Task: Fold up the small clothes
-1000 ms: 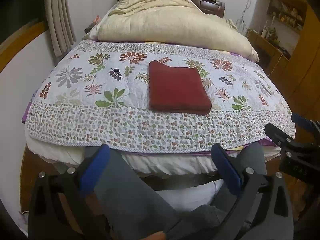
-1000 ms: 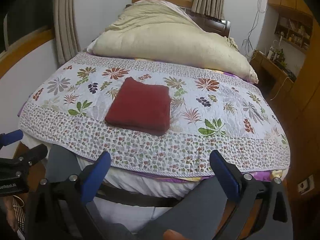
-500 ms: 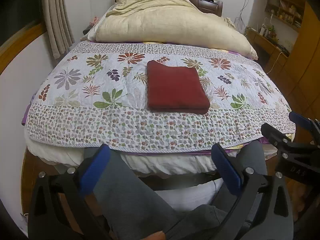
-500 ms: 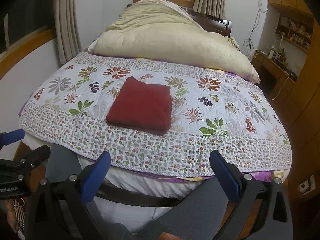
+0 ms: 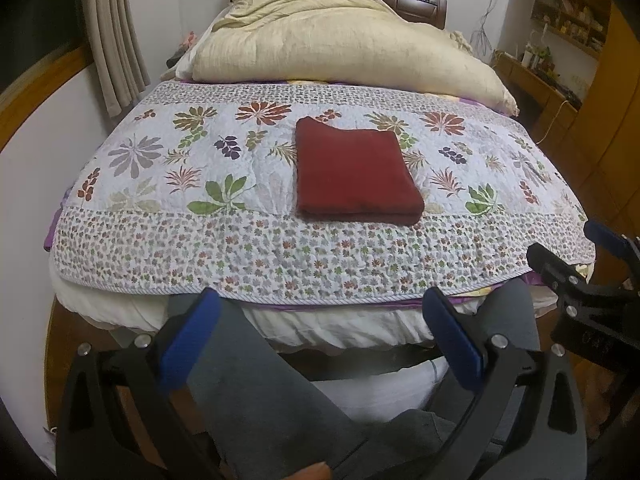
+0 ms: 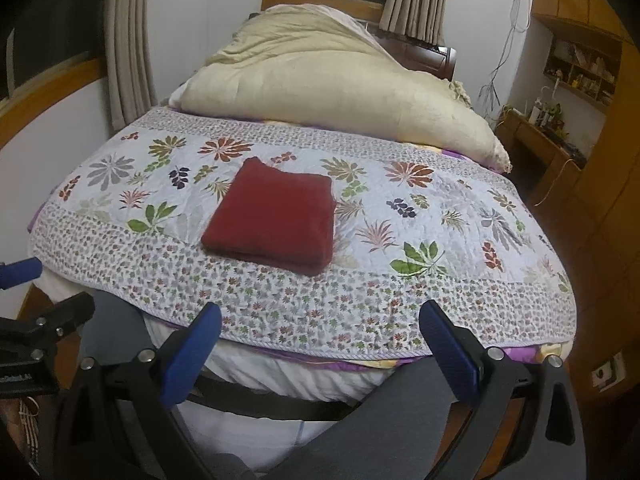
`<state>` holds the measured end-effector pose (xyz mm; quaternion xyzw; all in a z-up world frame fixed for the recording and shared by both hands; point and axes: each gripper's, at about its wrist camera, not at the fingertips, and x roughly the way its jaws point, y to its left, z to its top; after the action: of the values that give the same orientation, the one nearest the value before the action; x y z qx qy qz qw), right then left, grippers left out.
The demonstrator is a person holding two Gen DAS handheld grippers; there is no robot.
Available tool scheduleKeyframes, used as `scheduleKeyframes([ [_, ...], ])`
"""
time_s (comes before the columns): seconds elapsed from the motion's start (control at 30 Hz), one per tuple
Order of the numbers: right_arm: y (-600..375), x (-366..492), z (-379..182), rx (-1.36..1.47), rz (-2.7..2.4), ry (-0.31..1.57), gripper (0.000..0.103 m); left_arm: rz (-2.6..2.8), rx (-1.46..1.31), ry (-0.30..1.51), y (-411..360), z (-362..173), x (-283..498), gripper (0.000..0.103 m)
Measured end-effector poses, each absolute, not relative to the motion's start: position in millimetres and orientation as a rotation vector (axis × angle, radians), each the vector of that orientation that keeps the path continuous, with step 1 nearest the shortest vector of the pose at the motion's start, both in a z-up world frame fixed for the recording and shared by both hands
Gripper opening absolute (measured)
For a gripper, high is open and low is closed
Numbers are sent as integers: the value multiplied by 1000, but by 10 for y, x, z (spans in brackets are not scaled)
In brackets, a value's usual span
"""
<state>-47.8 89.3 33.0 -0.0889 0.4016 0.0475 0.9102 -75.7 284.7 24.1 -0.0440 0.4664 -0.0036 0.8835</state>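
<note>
both the left tool (image 5: 316, 344) and the right tool (image 6: 320, 346) hang wide open and empty off the foot of the bed, well back from the red garment (image 5: 354, 172), which lies squarely folded on the floral quilt (image 5: 160, 184), seemingly finished.

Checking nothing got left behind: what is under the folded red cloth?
The folded red cloth lies on the floral quilt. Anything between them is hidden by the cloth.
</note>
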Motion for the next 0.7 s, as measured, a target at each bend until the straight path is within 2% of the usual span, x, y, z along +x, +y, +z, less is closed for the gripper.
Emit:
scheduleKeyframes([
  [0.7,889,-365,287,-157,124,866,99,-6,-90,982,2813,200,-730,100],
])
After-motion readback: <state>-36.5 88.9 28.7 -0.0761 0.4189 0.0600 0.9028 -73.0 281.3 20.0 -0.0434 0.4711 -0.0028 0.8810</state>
